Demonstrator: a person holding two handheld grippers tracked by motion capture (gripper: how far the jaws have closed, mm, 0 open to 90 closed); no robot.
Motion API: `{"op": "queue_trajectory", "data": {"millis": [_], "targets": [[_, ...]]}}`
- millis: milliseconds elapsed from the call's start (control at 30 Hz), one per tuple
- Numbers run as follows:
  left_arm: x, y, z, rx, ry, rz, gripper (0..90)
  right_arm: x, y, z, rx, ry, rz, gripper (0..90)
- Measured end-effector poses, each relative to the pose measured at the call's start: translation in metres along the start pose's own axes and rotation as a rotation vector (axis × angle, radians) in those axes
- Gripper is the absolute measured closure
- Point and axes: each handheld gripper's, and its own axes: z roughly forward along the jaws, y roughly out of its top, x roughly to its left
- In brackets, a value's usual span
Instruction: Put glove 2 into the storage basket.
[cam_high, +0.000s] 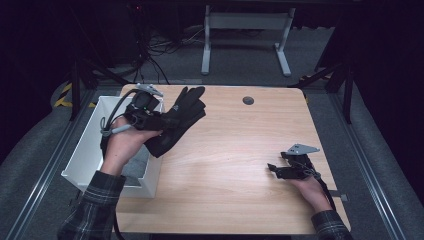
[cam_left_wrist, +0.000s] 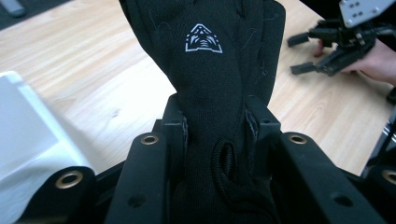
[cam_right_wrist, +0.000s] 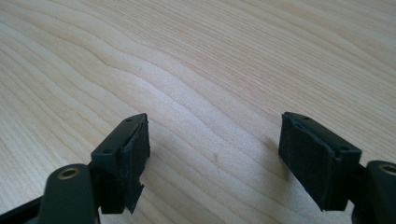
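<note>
A black glove with a small white logo is pinched near its cuff by my left gripper, which is shut on it and holds it up over the table's left side beside the white bin. In the left gripper view the glove rises between both jaws and hides their pads. My right gripper rests low over the table at the right, open, with bare wood between its jaws. That right gripper also appears far off in the left gripper view.
A white bin stands at the table's left edge with something grey inside. The wooden table has a round cable hole near its far edge. Another desk's legs and cables lie on the floor beyond.
</note>
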Motion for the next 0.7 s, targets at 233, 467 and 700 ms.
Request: {"op": "queue_trajectory", "data": {"millis": [233,467,700], "targets": [[0.026,-0.021,-0.027,-0.022,0.091,-0.071,67.5,0.0,0.0,0.0,0.0,-0.001,0.002,25.4],[0.055,-0.049,-0.041,-0.017,0.186,-0.162,67.5,0.0,0.0,0.0,0.0,-0.002,0.002,25.4],[0.075,-0.078,-0.03,0.01,0.237,-0.255,67.5,0.0,0.0,0.0,0.0,-0.004,0.004,25.4]]}}
